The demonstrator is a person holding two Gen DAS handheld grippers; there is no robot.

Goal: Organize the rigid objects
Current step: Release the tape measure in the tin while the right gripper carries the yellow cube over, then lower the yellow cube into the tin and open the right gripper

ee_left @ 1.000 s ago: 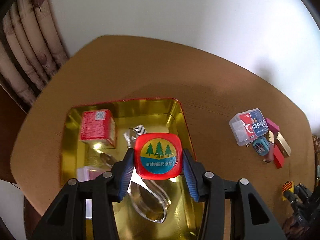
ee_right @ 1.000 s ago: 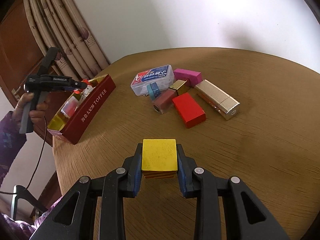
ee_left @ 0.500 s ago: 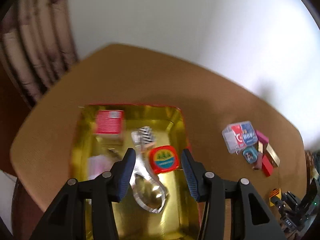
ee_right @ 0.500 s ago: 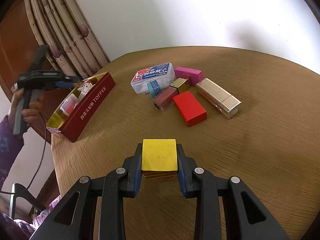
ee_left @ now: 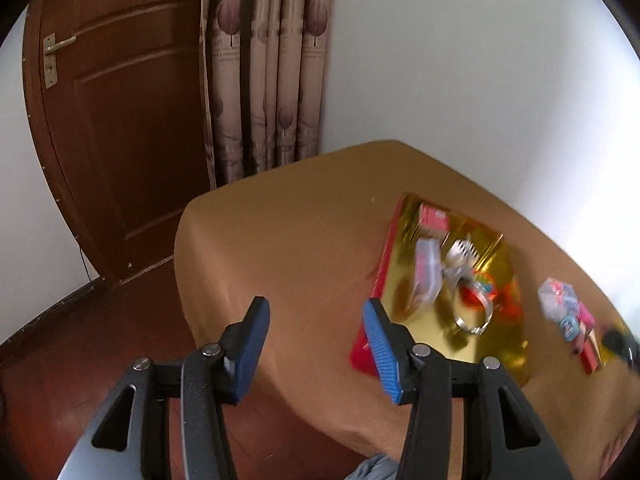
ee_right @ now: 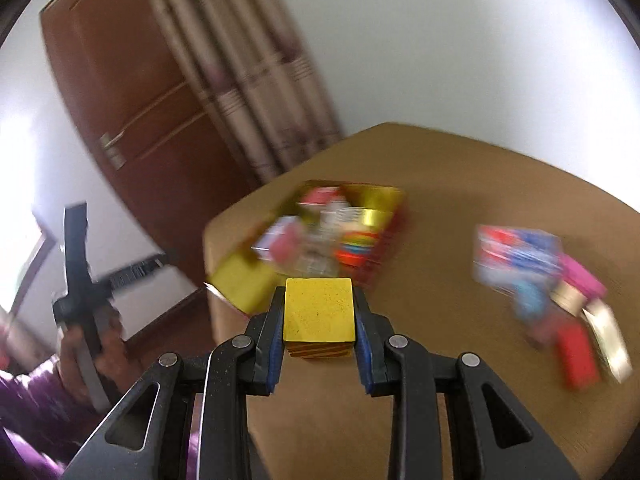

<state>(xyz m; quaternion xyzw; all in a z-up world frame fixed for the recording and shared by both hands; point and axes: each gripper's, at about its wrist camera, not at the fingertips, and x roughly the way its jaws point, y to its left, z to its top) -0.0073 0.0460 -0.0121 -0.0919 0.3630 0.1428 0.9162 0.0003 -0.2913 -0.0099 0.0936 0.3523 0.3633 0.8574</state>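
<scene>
The right gripper [ee_right: 319, 330] holds a small yellow-topped box [ee_right: 319, 314] at the lower centre of the right wrist view, its two blue pads pressed flat against the box's left and right sides. Striped red and gold shows on the face below the plain yellow top. It looks like a stiff little carton or tin with square edges. I judge it light and rigid, unlikely to deform, and the flat parallel sides are the sensible place to pinch it, just as it is held. If the faces are glossy it could slip, so a grip across the middle of the sides seems safer than one near an edge.

Above the box in that view sits the gold tray [ee_right: 376, 200] with its red outer wall, already carrying several small items, though the picture is too smeared to name them. To the right, a loose cluster [ee_right: 560, 292] of boxes lies on the brown table [ee_right: 460, 184], also smeared.

The left gripper [ee_left: 316, 344] stands wide apart with nothing between its blue pads, at the lower centre of its own view and over the table's near edge. The tray lies to its right, in the middle right of the frame, a silvery ring-shaped piece [ee_left: 474, 316] among its contents.
</scene>
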